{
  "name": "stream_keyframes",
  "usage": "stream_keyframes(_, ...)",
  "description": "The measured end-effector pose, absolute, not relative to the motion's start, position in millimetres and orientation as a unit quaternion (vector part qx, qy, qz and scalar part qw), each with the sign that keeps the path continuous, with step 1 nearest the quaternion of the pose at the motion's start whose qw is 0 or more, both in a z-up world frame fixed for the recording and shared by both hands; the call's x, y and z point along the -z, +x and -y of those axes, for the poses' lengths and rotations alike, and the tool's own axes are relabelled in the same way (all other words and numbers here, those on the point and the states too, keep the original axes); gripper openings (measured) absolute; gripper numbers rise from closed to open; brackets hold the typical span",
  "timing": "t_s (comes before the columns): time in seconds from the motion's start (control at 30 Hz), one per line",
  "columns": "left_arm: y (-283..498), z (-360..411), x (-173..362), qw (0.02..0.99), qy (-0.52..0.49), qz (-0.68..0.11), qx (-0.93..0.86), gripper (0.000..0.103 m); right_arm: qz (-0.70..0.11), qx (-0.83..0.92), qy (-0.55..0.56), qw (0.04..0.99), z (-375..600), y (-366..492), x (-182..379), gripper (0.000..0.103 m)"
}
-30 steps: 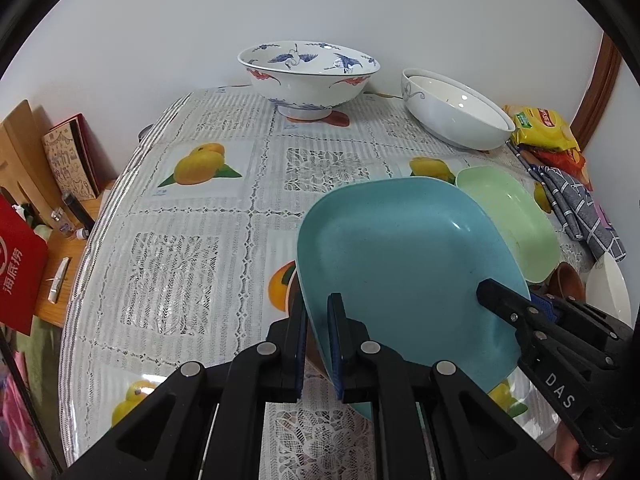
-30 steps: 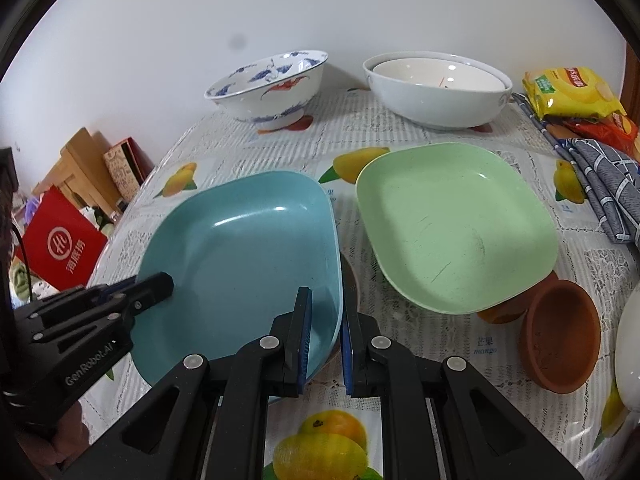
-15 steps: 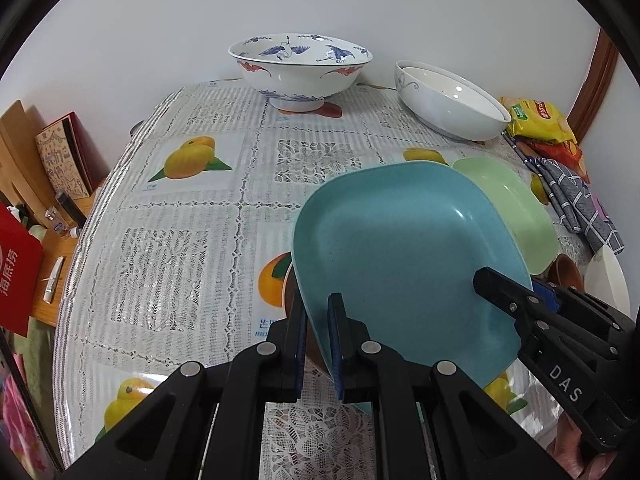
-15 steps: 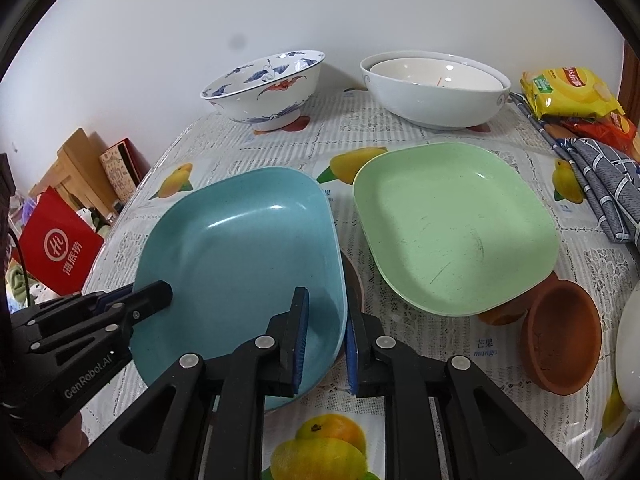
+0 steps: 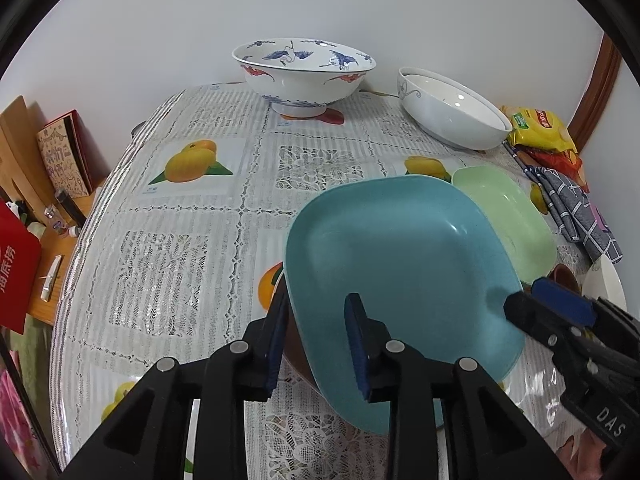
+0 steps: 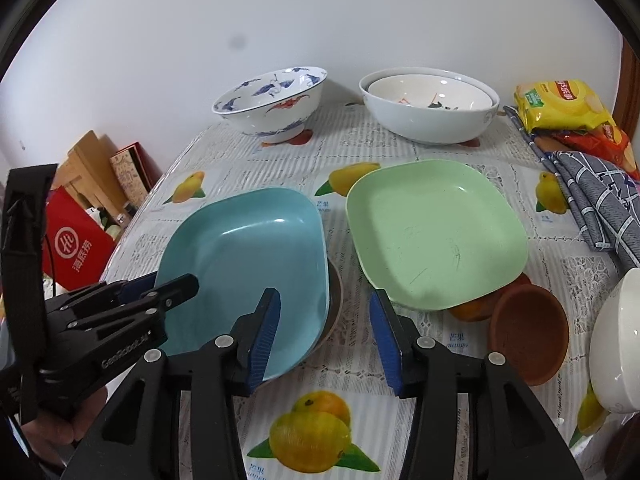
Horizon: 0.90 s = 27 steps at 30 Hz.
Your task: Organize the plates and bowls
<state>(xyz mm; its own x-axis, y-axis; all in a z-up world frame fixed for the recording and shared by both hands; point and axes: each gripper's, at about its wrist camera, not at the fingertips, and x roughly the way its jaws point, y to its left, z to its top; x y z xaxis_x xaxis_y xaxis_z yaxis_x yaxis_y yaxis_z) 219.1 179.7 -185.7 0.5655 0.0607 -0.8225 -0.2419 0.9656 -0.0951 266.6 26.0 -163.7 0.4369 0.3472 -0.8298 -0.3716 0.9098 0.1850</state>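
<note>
I have the teal square plate (image 6: 248, 264) set down on a brown dish (image 6: 335, 300), of which only a sliver shows under the plate's right edge, so I judge this stacking step to be as good as finished. My left gripper (image 5: 316, 340) has its jaws opening; the plate's near-left rim sits between them, and I see a gap on both sides, so the pads no longer press on it. My right gripper (image 6: 324, 336) is opening too, wider, with the plate's near-right edge and bare tablecloth between its blue pads (image 6: 264, 336), nothing gripped.

What looks sorted, as far as I can judge: two white bowls nested one in the other (image 6: 430, 108) at the back of the table (image 5: 180, 240), and the teal plate now stacked.

What I reckon is left: the green square plate (image 6: 432, 240) lies just beside the teal one, its near-right corner propped over a terracotta bowl (image 6: 528, 336), so it sits tilted and belongs with its match. The blue-and-white crane bowl (image 5: 304, 76) stands alone at the back. A white bowl (image 6: 616, 340) sits at the right edge, only partly in view. A checked cloth (image 6: 596, 204) and snack bags (image 6: 560, 104) crowd the far right; I take those as outside the job.

So I am roughly midway, by my reading.
</note>
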Motion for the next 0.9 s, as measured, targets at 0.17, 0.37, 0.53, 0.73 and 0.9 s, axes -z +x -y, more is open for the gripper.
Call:
stream_keyframes(0.17, 218.9, -181.4, 185.4, 0.880, -0.105, -0.455, -0.087, 0.028, -0.507, -0.211, -0.036, 0.835, -35.9, 264.6, 177.3, 0.033)
stream_keyframes(0.37, 218.2, -181.2, 183.5, 0.882, -0.107, -0.452, -0.087, 0.033, -0.484, -0.198, -0.027, 0.852, -33.3, 266.3, 178.2, 0.007)
stream_keyframes(0.53, 217.8, -181.0, 181.7, 0.883, -0.108, -0.449, -0.086, 0.033, -0.462, -0.184, -0.005, 0.867, -27.4, 272.2, 174.0, 0.004)
stream_keyframes(0.73, 217.0, -179.8, 179.3, 0.886, -0.099, -0.443, -0.095, 0.046, -0.464, -0.160, 0.000, 0.871, -20.8, 275.5, 173.0, 0.033)
stream_keyframes(0.9, 217.6, -182.7, 178.4, 0.889, -0.100, -0.436, -0.101, 0.048, -0.453, -0.155, 0.018, 0.878, -6.2, 274.7, 163.9, 0.039)
